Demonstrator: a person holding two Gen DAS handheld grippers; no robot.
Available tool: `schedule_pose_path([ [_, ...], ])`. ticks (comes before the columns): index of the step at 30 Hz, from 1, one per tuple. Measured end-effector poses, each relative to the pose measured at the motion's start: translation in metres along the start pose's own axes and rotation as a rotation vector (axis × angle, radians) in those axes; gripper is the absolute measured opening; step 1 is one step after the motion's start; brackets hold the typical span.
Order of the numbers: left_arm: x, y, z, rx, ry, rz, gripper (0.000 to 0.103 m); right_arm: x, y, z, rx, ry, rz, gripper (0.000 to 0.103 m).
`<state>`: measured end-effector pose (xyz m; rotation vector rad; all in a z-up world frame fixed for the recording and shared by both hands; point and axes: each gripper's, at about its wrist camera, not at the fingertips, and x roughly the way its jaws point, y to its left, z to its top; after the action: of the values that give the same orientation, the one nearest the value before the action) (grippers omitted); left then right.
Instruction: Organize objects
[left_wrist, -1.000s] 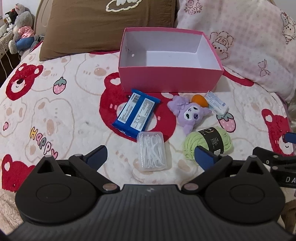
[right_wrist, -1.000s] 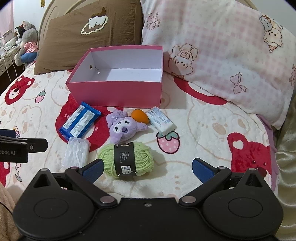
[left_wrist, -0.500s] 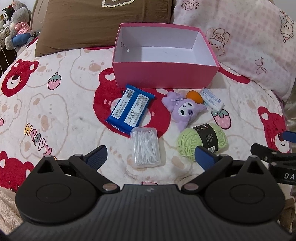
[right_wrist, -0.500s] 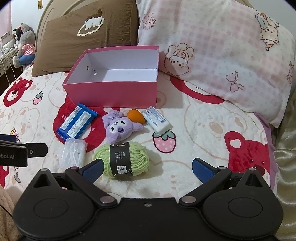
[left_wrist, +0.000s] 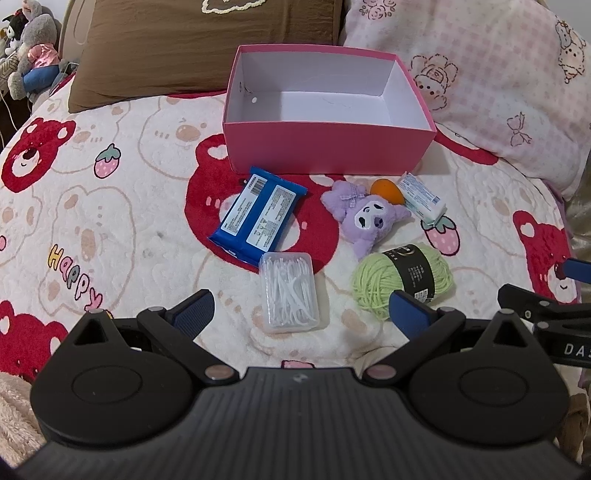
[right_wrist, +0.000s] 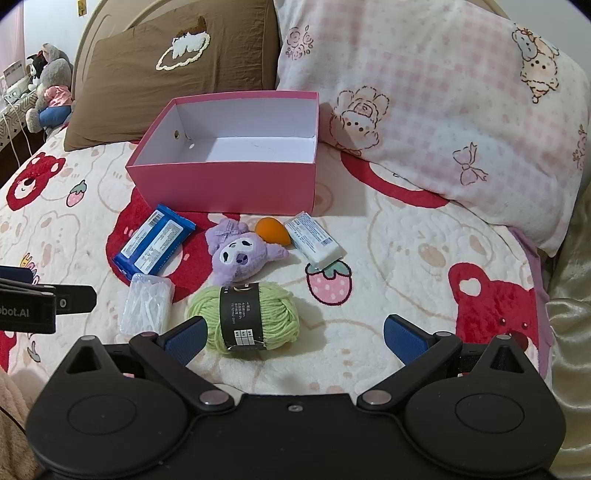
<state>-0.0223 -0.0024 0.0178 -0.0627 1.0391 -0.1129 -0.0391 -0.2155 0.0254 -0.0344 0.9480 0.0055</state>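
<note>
Both claws released, empty: settle left claw (left_wrist: 301, 308) squarely astride clear rectangular plastic floss-pick case (left_wrist: 289, 292) just ahead, right claw (right_wrist: 293, 332) beside green yarn ball (right_wrist: 243, 314).

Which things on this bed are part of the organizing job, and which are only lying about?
For the job: pink box, blue packet, floss pick case, purple plush, orange egg-shaped thing, white tube, green yarn.

Just there: brown pillow, pink pillow, stuffed toys beyond the bed's far left edge.
</note>
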Motion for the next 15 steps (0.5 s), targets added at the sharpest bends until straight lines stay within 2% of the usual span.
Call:
schedule_pose_path([
  [15,-0.0008,-0.0013,-0.0002,0.001,-0.001,-0.001,0.102,-0.0002,0.0006,0.0002,-0.001,0.000,-0.003,0.103],
])
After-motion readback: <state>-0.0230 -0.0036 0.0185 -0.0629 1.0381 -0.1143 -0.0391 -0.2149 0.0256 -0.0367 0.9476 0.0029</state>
